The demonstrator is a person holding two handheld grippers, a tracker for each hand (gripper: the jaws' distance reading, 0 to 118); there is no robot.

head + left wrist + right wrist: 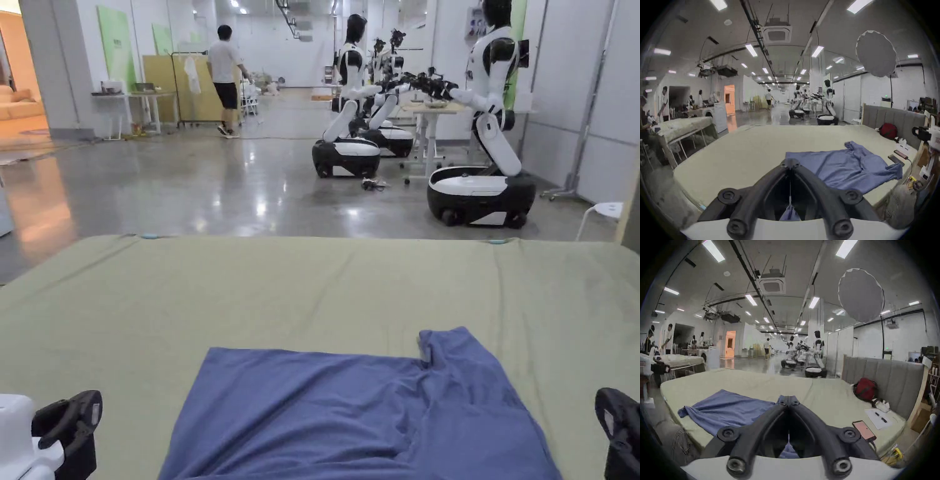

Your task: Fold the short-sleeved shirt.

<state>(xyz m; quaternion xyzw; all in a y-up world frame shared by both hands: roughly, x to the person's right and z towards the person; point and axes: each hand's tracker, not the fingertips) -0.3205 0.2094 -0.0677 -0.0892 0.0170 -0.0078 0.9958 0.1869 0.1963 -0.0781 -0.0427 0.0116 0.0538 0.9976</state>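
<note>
A blue short-sleeved shirt lies spread on the pale green bed, one sleeve pointing to the far side. My left gripper is at the bottom left of the head view, my right gripper at the bottom right. In the left gripper view the jaws of the left gripper are shut and a strip of blue cloth hangs between them; the shirt spreads to the right. The right gripper is shut the same way on blue cloth, with the shirt at its left.
A red bag, a sheet of paper with pens and a phone lie by the grey headboard. Beyond the bed, white robots stand on the shiny floor and a person walks far off.
</note>
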